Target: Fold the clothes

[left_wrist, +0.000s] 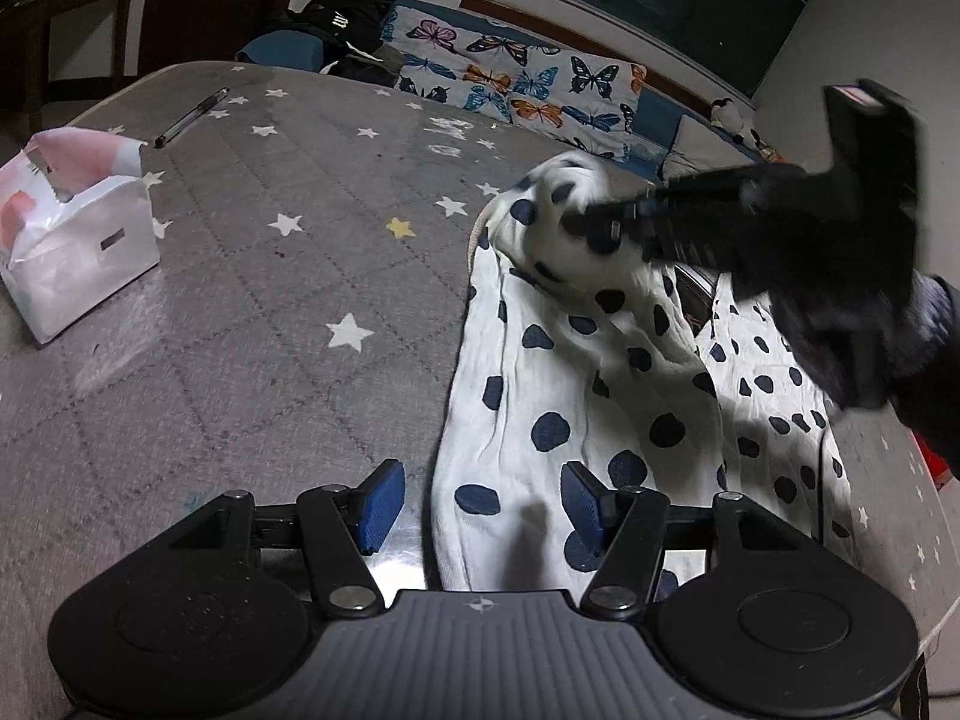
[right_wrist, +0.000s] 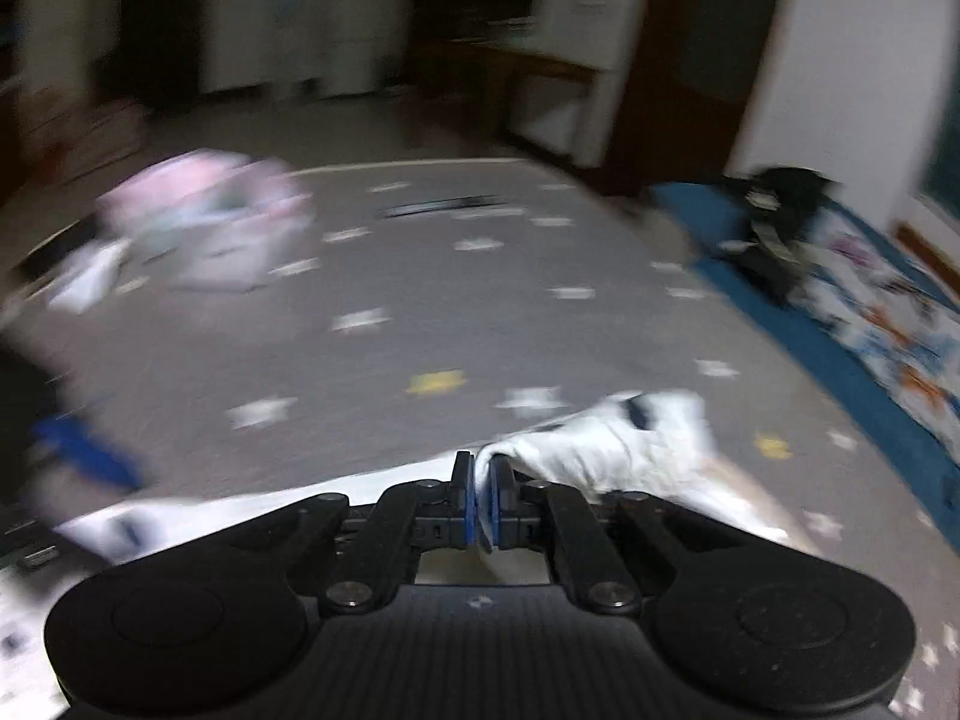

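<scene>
A white garment with navy dots (left_wrist: 576,384) lies along the right side of a grey star-patterned bed cover (left_wrist: 252,312). My left gripper (left_wrist: 483,507) is open at the garment's near end, its blue pads (left_wrist: 381,504) standing apart, with the cloth's left edge lying between them. My right gripper (left_wrist: 606,222), blurred, reaches in from the right and holds the garment's far end lifted off the cover. In the right wrist view the right gripper (right_wrist: 480,501) is shut, with a fold of the white garment (right_wrist: 606,438) pinched between its blue pads.
A white and pink paper bag (left_wrist: 78,240) stands at the left edge of the cover. A pen (left_wrist: 192,117) lies at the far left. A butterfly-print quilt (left_wrist: 516,78) and a pile of dark clothes (left_wrist: 354,30) sit behind the cover.
</scene>
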